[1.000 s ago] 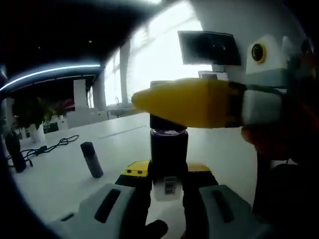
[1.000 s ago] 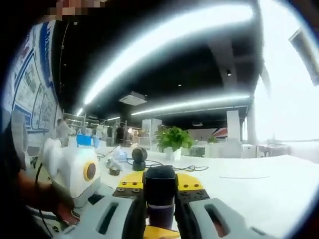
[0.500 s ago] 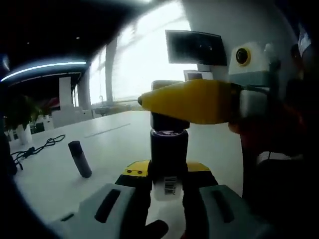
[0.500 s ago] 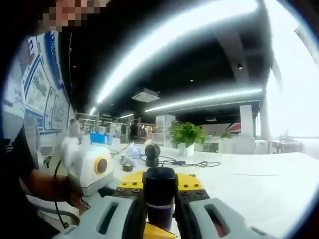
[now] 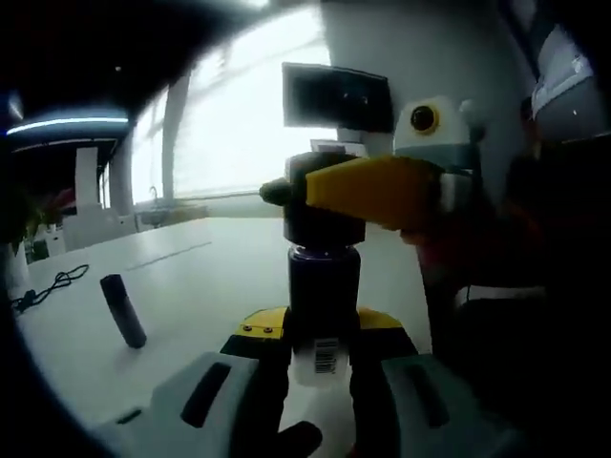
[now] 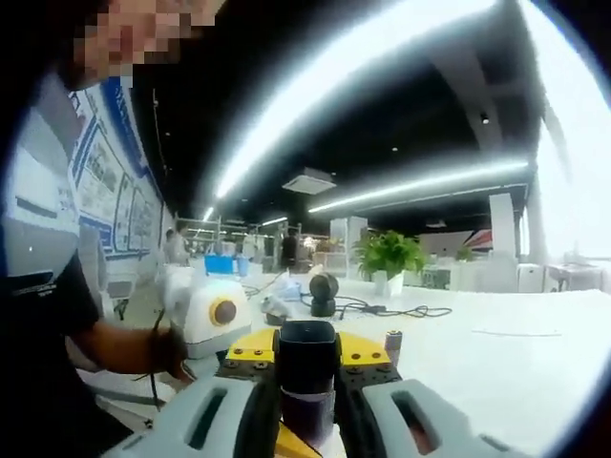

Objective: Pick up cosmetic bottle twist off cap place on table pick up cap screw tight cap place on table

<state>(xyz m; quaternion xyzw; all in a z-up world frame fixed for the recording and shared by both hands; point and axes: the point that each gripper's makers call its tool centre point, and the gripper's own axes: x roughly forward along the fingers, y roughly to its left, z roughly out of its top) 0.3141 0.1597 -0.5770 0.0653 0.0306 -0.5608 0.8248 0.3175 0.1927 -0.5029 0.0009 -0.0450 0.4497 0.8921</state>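
In the left gripper view the left gripper (image 5: 320,355) is closed tight on the lower body of the cosmetic bottle (image 5: 324,307), its jaws narrowed to the bottle's width with the barcode label showing between them. The right gripper (image 5: 329,194) reaches in from the right, its yellow jaws pinched on the dark cap (image 5: 320,205) at the bottle's top. In the right gripper view the same cap (image 6: 306,356) sits clamped between that gripper's own jaws (image 6: 306,386), and the left gripper's white body (image 6: 218,315) shows to the left in the person's hand (image 6: 164,351).

Against the picture of a second ago, the right gripper's yellow jaw lies further right across the left gripper view, so more of the cap's front is uncovered (part of that shift is the camera's own turning).

The bottle stands upright, held above the white desk (image 5: 200,286), its long axis vertical and the cap end uppermost. A small dark cylinder (image 5: 123,310) stands on the desk well to the left.
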